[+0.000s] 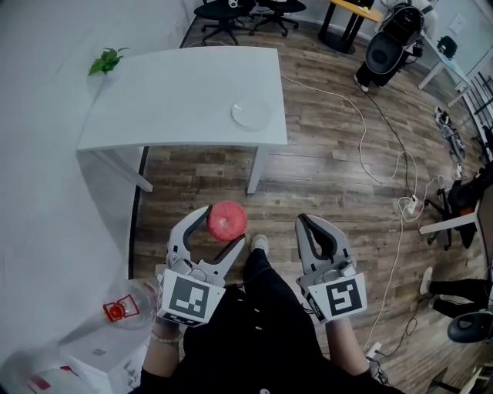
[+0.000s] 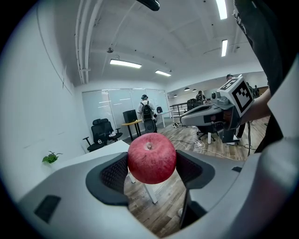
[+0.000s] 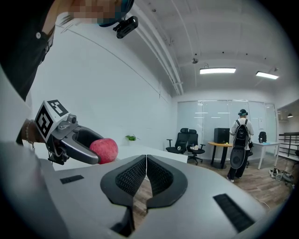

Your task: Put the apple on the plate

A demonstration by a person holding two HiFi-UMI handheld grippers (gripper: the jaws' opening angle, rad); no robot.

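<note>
A red apple [image 1: 226,221] is clamped between the jaws of my left gripper [image 1: 219,225], held in the air over the wooden floor, short of the table. In the left gripper view the apple [image 2: 152,158] fills the gap between both black pads. A small white plate [image 1: 251,115] lies near the right front corner of the white table [image 1: 169,100]. My right gripper [image 1: 309,229] hangs beside the left one, its pads pressed together on nothing [image 3: 146,176]. From the right gripper view the apple [image 3: 103,150] shows at left in the other gripper.
A small green plant [image 1: 106,59] stands at the table's far left corner. White cables [image 1: 385,165] trail across the floor at right. Office chairs [image 1: 223,15] stand beyond the table. A person with a backpack [image 3: 240,144] stands far off. A plastic bag [image 1: 115,312] lies at lower left.
</note>
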